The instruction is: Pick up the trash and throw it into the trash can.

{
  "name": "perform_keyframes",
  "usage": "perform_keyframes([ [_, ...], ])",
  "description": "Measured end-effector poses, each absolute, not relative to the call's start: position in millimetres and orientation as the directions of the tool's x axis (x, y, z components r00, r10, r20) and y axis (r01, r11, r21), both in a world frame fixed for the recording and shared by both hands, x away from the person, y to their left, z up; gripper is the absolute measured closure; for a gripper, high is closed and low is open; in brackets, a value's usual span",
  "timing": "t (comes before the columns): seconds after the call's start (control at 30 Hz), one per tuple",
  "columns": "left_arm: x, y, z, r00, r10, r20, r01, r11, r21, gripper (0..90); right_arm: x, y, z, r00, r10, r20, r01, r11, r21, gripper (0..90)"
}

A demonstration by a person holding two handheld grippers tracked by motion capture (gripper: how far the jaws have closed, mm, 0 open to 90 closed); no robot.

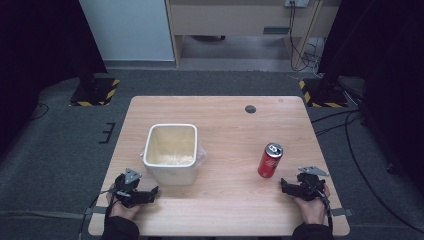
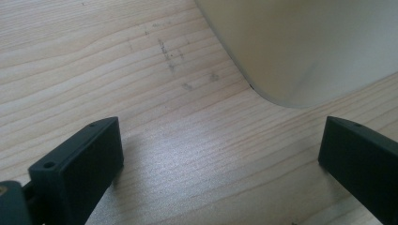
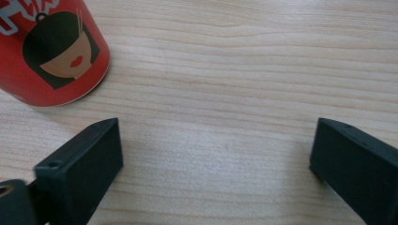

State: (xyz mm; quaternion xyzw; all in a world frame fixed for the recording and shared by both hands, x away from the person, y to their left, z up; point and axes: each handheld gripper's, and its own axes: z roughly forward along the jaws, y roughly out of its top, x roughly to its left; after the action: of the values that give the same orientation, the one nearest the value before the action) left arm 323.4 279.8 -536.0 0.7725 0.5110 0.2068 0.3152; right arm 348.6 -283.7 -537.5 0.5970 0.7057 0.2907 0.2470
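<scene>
**Both jaws open, can and bin waiting**

The surface [image 1: 225, 125] is the biggest thing before me, a pale wooden top with a small dark round plug [image 1: 250, 109] near its far edge. On it, left of the middle and toward my near edge, stands the white bin [image 1: 170, 152], open at the top and lined with a thin clear bag. To its right, well apart from it and toward the near right corner, the red can [image 1: 270, 160] stands upright.

My left gripper [image 1: 142, 196] rests by the near left corner, just in front of the bin's near wall, its jaws spread wide with only bare wood between them. My right gripper [image 1: 289, 187] sits near the right end of the near edge, just beside the can, pointing left; its jaws are also wide apart and hold nothing. In the right gripper view the can [image 3: 51, 51] stands off to the left of the gap, not between the jaws.

I judge this to be the start: nothing grasped, the can not yet approached. The likely job is dropping the can into the bin. My next move calls for swinging the right jaws to face the can, straddling its body at mid-height, and closing gently so it doesn't tip.
</scene>
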Motion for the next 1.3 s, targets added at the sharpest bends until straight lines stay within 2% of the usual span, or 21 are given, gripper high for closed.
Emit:
perform_keyframes([
  [0.17,323,280,-536,0.394,0.919,-0.002,0.659,-0.28,0.698,0.0,346,-288,-532,-0.162,0.987,0.019,0.694,0.1,0.713,7.3],
  [0.6,324,280,-536,0.395,0.919,-0.002,0.658,-0.281,0.698,0.0,339,-287,-515,-0.21,0.977,0.024,0.615,0.113,0.781,6.8],
  [1.3,325,280,-536,0.396,0.918,-0.002,0.657,-0.282,0.699,0.0,327,-285,-475,-0.258,0.964,0.068,0.49,0.07,0.869,5.5],
])
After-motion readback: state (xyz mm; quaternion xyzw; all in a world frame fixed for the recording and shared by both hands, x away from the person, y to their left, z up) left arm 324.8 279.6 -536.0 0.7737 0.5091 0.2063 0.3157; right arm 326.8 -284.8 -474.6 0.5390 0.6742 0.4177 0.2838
